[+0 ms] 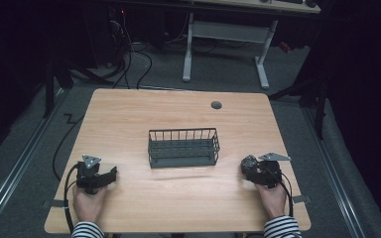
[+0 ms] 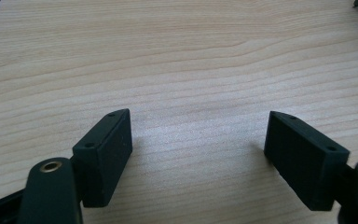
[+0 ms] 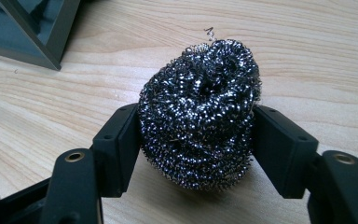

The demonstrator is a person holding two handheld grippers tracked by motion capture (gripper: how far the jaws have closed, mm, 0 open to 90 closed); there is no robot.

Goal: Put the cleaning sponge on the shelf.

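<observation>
From the high view, my left tongs (image 1: 110, 174) sit at about 8 o'clock on the desk (image 1: 178, 114), and my right tongs (image 1: 246, 167) are over at 4 o'clock with a steel wool scrubber (image 1: 249, 161) at their tip. A dark wire basket (image 1: 183, 147) stands in the middle of the desk, well apart from both hands, roughly 10 o'clock from the scrubber.

Left gripper view: my left tongs (image 2: 198, 154) are wide open with nothing between them, just bare wood grain.

Right gripper view: my right tongs (image 3: 196, 149) are clamped on the steel wool scrubber (image 3: 199, 114), pads pressed into both its sides. It rests on the desk, with one stray wire curl sticking up at 12 o'clock. A corner of the basket (image 3: 32, 32) peeks in at 10 o'clock.
</observation>
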